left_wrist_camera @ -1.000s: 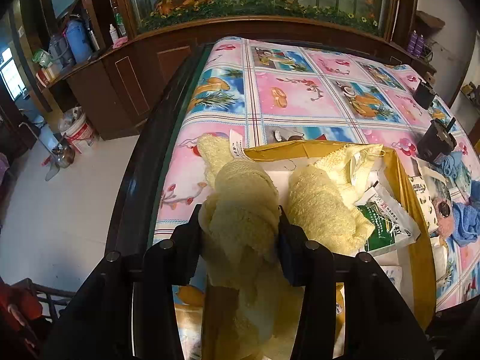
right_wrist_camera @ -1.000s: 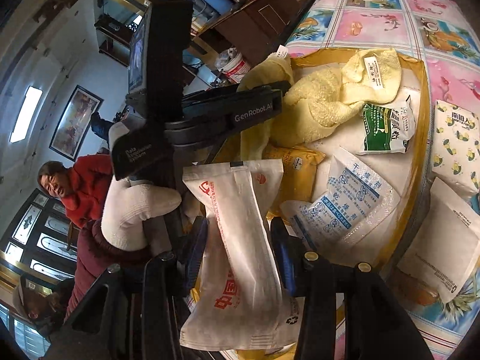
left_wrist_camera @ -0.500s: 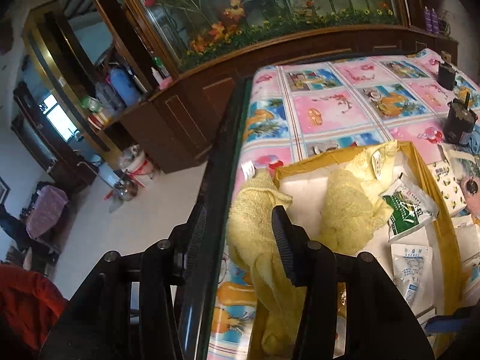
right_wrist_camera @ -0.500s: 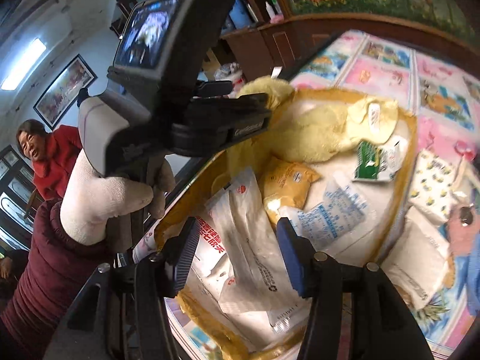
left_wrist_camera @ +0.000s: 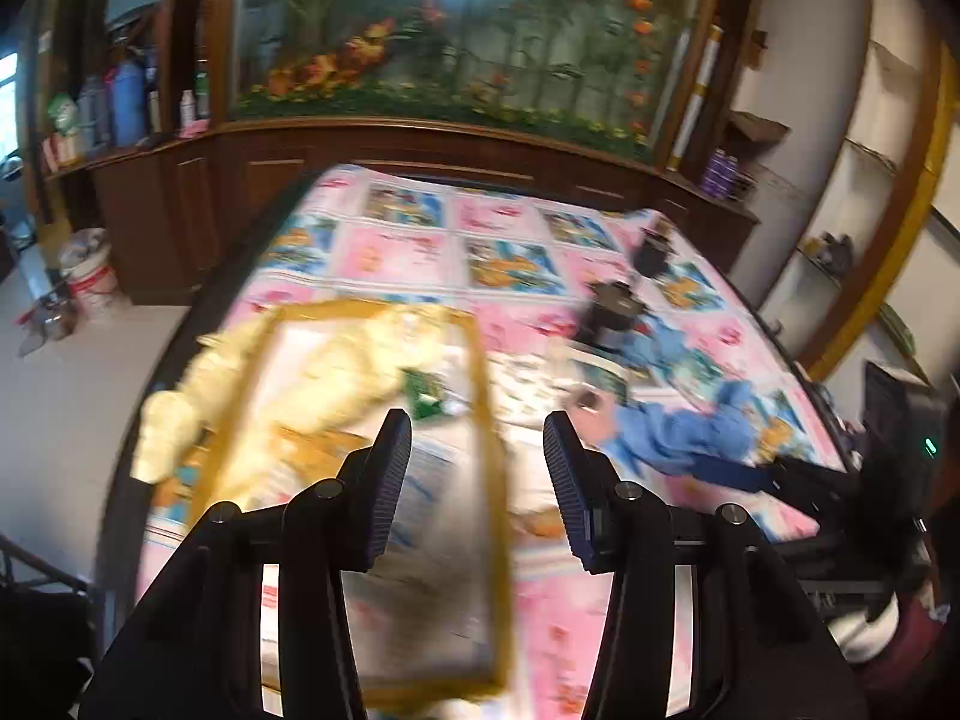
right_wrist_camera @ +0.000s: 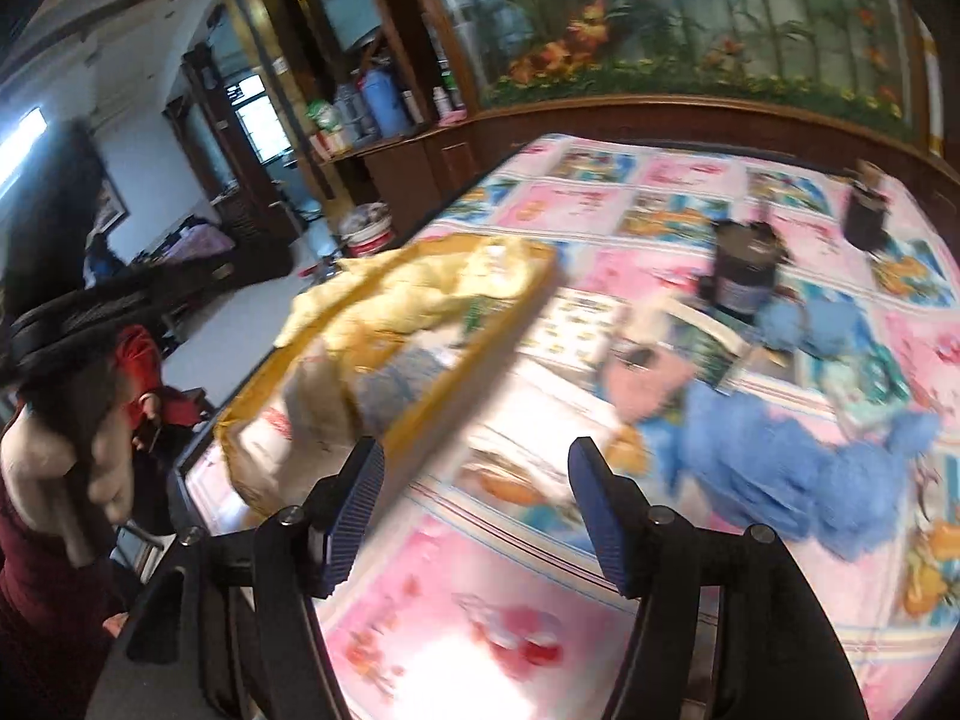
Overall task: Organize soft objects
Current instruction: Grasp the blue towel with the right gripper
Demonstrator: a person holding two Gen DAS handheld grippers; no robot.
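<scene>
My fingers on both grippers are hanging apart and empty while I am eyeing the blue cloth, looking limp and light, likely best pinched at a bunched fold.

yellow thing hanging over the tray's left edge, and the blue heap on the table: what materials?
Yellow towel: looks like terry cloth, matte and nubbly, drooping limply over the tray rim. Blue heap: fuzzy fleece or chenille-like fabric, crumpled with soft fluffy edges. Motion blur hides the weave on both, so fibre type is a guess.
</scene>
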